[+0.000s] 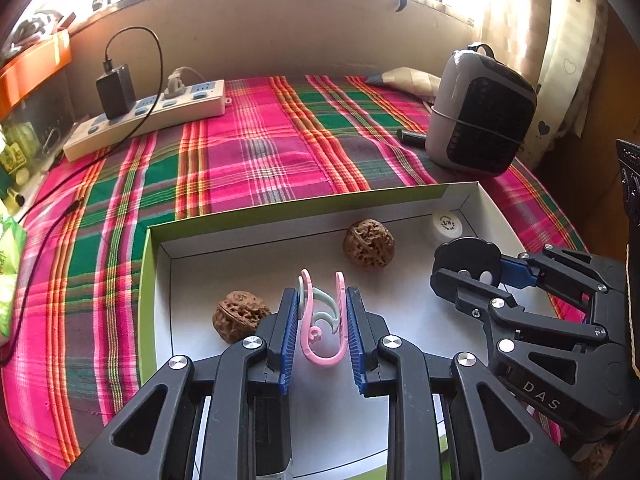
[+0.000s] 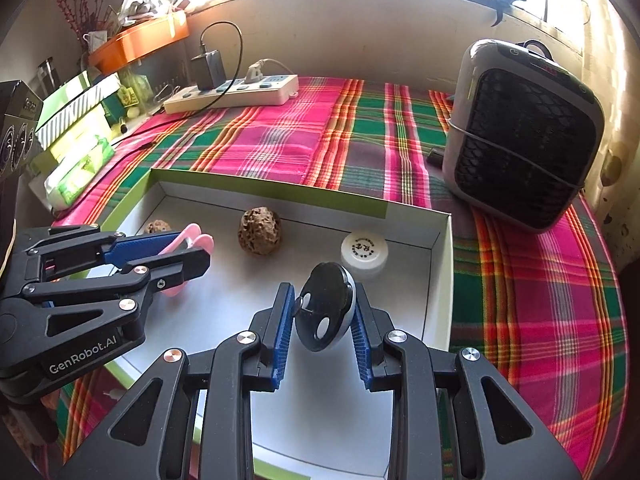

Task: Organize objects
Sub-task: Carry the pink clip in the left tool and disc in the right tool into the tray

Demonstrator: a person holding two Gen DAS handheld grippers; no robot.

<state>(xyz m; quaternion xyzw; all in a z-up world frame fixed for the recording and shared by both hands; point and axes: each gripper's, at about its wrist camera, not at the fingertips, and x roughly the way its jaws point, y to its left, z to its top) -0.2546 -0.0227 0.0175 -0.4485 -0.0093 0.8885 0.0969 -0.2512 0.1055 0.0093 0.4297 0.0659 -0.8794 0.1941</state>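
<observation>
only the right view shows green boxes (image 2: 76, 120).

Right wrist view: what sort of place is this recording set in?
Probably a home room, by a window: a plaid cloth covers the surface, with a power strip and a small fan-like appliance under the bright sill.
</observation>
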